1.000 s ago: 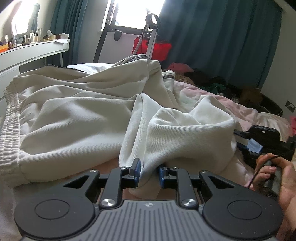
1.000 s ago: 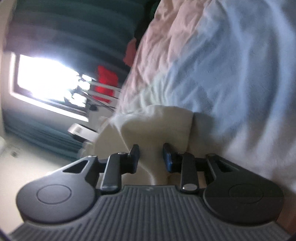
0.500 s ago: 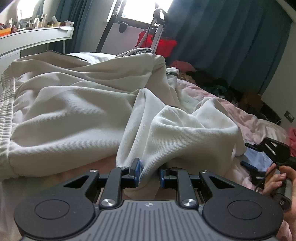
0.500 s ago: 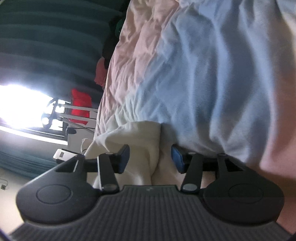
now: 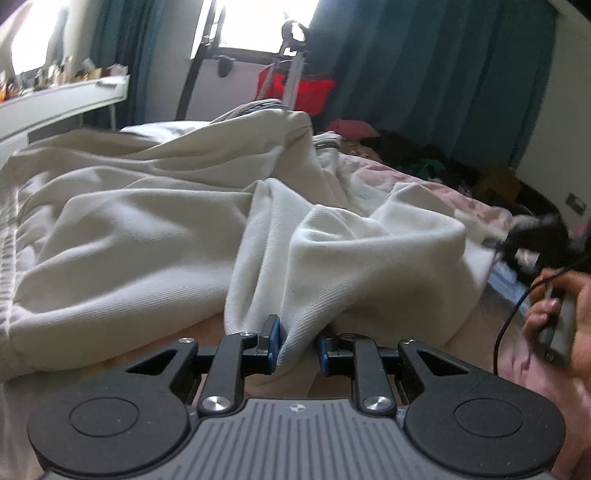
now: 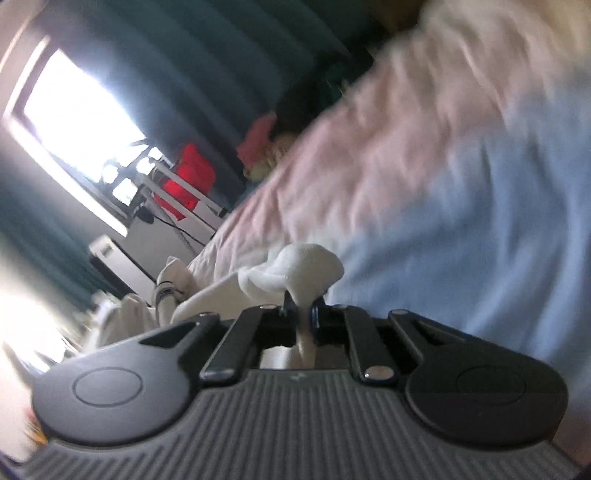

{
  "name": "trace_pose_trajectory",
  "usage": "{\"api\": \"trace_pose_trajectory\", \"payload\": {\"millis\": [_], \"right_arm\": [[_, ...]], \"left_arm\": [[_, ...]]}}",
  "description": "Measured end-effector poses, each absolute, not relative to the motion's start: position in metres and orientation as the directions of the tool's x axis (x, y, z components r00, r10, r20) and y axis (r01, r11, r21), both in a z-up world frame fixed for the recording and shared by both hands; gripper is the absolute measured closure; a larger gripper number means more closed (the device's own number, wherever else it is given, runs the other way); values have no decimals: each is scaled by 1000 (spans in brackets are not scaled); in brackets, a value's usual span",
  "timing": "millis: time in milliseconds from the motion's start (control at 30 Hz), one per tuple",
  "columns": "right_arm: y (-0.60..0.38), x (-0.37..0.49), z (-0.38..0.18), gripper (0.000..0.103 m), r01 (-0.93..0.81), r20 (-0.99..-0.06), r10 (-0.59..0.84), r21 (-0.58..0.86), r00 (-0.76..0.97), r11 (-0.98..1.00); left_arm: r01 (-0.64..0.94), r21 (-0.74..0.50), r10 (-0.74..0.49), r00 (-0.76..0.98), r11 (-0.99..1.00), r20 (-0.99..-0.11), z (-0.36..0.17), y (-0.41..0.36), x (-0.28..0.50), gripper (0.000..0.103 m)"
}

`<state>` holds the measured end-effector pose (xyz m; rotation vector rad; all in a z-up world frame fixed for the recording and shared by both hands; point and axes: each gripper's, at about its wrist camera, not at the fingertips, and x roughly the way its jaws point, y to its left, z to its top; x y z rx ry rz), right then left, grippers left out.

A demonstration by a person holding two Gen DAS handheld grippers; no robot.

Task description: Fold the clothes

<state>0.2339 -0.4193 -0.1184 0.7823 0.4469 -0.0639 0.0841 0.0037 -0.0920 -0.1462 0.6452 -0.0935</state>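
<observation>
Pinching cream garment (image 5: pixel 155 236): left gripper (image 5: pixel 297 341) level, right gripper (image 6: pixel 301 314) tilted, both clamped.

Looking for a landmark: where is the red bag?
Left wrist view: red bag sits top centre, under the window, behind the cream garment.

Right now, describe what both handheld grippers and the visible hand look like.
Both the left gripper and right gripper are black, with ribbed grey bodies, round side discs, silver screws and blue fingertip pads. The bare right hand grips a dark handle trailing a thin black cable.
</observation>
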Motion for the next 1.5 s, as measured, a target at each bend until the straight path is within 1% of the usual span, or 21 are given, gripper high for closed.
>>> {"api": "trace_pose_trajectory", "payload": {"millis": [33,100,167,333,500,567,667,867,967,1033,1100,1167,1233,1300,1367,1467,1500], "right_arm": [[-421,234,-118,92,214,-418,116,661,901,720],[-429,233,-127,90,195,-412,187,723,892,663],[-439,228,-140,90,194,-382,234,801,894,567],[-455,231,-164,91,169,-302,317,907,899,385],[-467,237,-176,93,248,-370,311,896,875,370],[-472,236,-173,94,260,-379,302,893,875,368],[-475,232,-155,94,240,-385,285,868,878,434],[-499,215,-119,94,174,-312,239,869,920,464],[-519,196,-106,94,153,-277,196,861,941,485],[-537,174,-104,94,172,-258,124,865,958,471],[-548,160,-111,94,236,-289,50,859,956,455],[-558,146,-118,94,299,-321,-24,850,947,435],[-569,132,-126,94,360,-352,-97,838,931,409],[-580,118,-133,94,418,-383,-168,825,908,379],[-591,104,-141,94,473,-412,-238,811,879,345],[-607,84,-151,94,546,-452,-333,787,827,288],[-606,83,-152,94,539,-448,-329,794,831,280]], "left_arm": [[49,-148,-128,797,988,-591,-92,0,84,81],[58,-128,-123,801,990,-586,-92,-4,82,81],[60,-127,-123,802,990,-585,-92,-4,82,81],[57,-133,-125,803,989,-583,-93,0,82,80],[67,-119,-124,806,991,-578,-92,-2,81,80],[76,-126,-135,807,989,-575,-91,-1,80,81],[94,-155,-166,809,983,-563,-88,0,79,81],[189,-179,-257,804,966,-537,-83,-8,73,78],[258,-194,-321,798,947,-510,-80,-14,66,71],[305,-212,-370,794,929,-483,-76,-18,60,67],[349,-221,-413,786,911,-460,-72,-22,55,58],[368,-239,-438,776,899,-453,-70,-23,51,54],[346,-283,-444,759,895,-477,-72,-19,53,48],[285,-365,-448,726,886,-521,-78,-10,61,41],[172,-461,-439,694,871,-570,-87,8,70,36],[-45,-594,-427,652,803,-626,-106,43,83,35],[-120,-636,-427,646,762,-633,-114,56,85,35]]}}
